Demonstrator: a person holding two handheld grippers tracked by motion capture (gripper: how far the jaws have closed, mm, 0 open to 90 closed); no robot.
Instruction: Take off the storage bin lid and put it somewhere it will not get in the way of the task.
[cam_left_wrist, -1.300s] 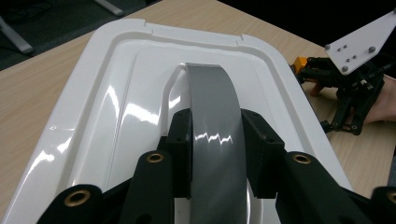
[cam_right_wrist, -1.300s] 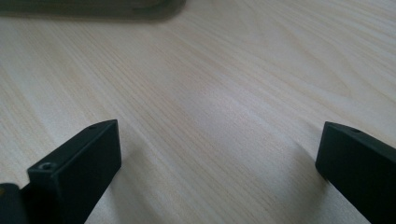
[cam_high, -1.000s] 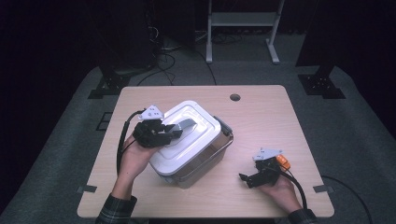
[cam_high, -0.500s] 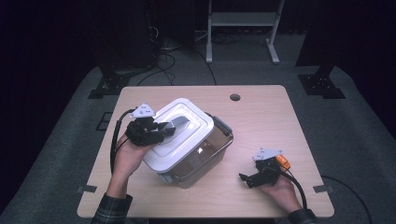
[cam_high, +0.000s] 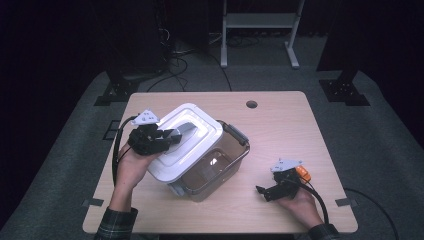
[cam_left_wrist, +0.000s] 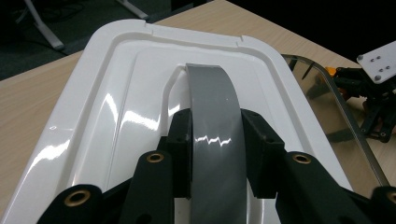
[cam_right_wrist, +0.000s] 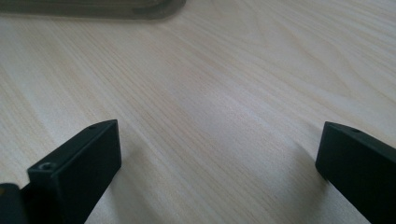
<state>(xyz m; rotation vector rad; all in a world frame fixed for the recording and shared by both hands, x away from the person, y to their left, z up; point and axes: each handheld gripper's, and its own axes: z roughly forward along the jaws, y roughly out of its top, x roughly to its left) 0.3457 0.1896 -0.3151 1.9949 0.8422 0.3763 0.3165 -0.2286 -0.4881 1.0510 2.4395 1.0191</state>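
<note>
A white lid (cam_high: 187, 140) with a grey handle (cam_left_wrist: 212, 116) is lifted and tilted over a clear brownish box (cam_high: 220, 167) in the middle of the table. My left gripper (cam_high: 167, 138) is shut on the grey handle; both jaws press its sides in the left gripper view. The lid's right edge hangs over the box, whose open rim (cam_left_wrist: 336, 102) shows beside it. My right gripper (cam_high: 265, 192) rests low on the wood (cam_right_wrist: 210, 93) at the front right, open, with nothing between its jaws.
The wooden table (cam_high: 300, 125) has a round cable hole (cam_high: 251, 104) near its far edge. Cables and a metal stand (cam_high: 257, 22) lie on the dark floor behind. The box's base edge (cam_right_wrist: 93, 9) lies ahead of my right gripper.
My left gripper has lifted the lid off the box and carried it left, tilting it. The box's right side now stands uncovered. The right gripper has stayed still.
</note>
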